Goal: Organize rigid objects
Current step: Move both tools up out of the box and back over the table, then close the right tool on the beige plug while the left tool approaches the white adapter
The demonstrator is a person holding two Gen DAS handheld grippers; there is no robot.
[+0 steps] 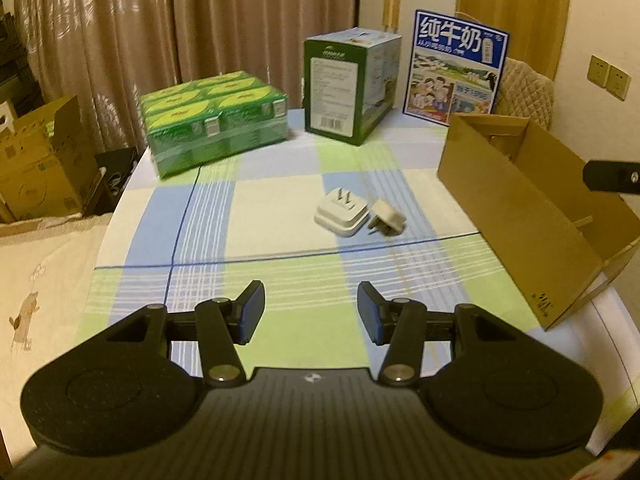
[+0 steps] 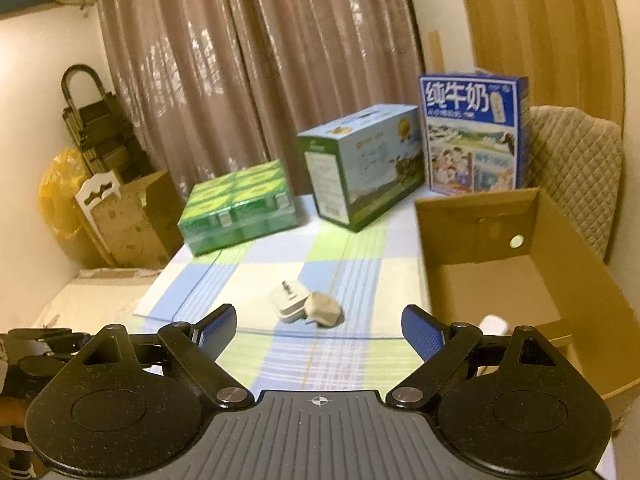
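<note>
Nearest, the left gripper (image 1: 311, 309) and right gripper (image 2: 319, 330) both hover with jaws apart and nothing between them. They hang over a checked blue, green and cream tablecloth (image 1: 280, 248). Mid-table lie two plugs touching: a white adapter (image 1: 341, 212) and a beige plug (image 1: 388, 218). Right stands one open cardboard box (image 1: 520, 208). Farther back are one green pack (image 1: 216, 120), one green carton (image 1: 348, 84) and one blue carton (image 1: 456, 68) reading "纯牛奶", before brown curtains (image 1: 160, 20).

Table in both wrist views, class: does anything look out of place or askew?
Yes. Two plug adapters, one white and one beige, lie loose and tipped against each other mid-table on the checked cloth, outside the open cardboard box.
</note>
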